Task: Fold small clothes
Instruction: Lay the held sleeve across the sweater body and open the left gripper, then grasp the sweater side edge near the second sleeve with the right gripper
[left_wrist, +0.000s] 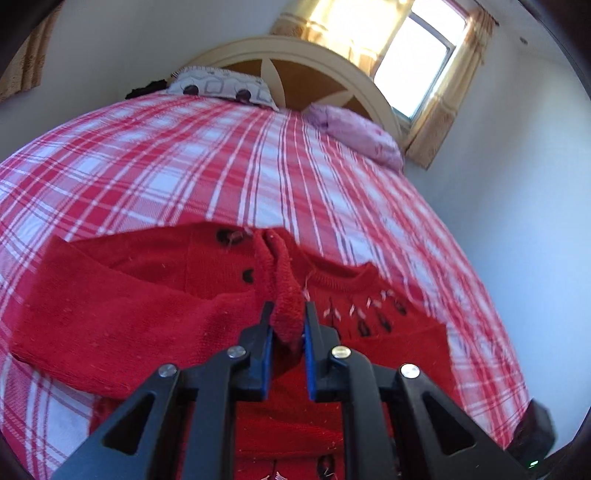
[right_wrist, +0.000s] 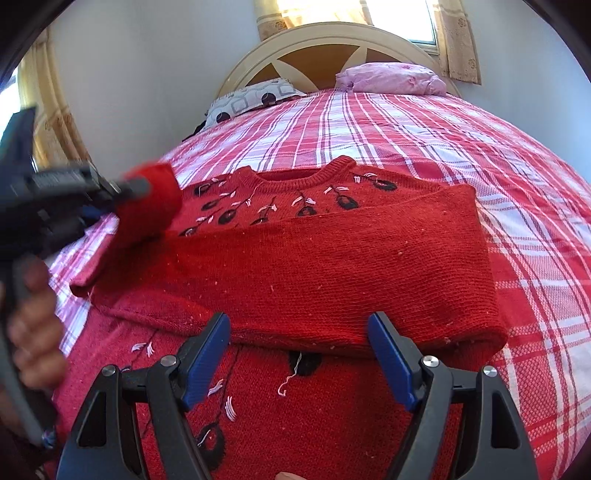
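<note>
A small red knit sweater (right_wrist: 332, 280) with black and pink embroidery lies on the plaid bed; it also shows in the left wrist view (left_wrist: 129, 314). One sleeve (right_wrist: 369, 266) is folded flat across its chest. My left gripper (left_wrist: 289, 314) is shut on the cuff of the other sleeve (left_wrist: 286, 295) and holds it lifted above the sweater; it shows at the left of the right wrist view (right_wrist: 144, 188). My right gripper (right_wrist: 297, 325) is open and empty, just above the sweater's lower body, in front of the folded sleeve.
The bed has a red and white plaid cover (right_wrist: 443, 129). A patterned pillow (right_wrist: 251, 98) and a pink pillow (right_wrist: 391, 77) lie by the headboard (right_wrist: 332, 37). A window (left_wrist: 417, 62) with curtains is behind. Walls stand close on both sides.
</note>
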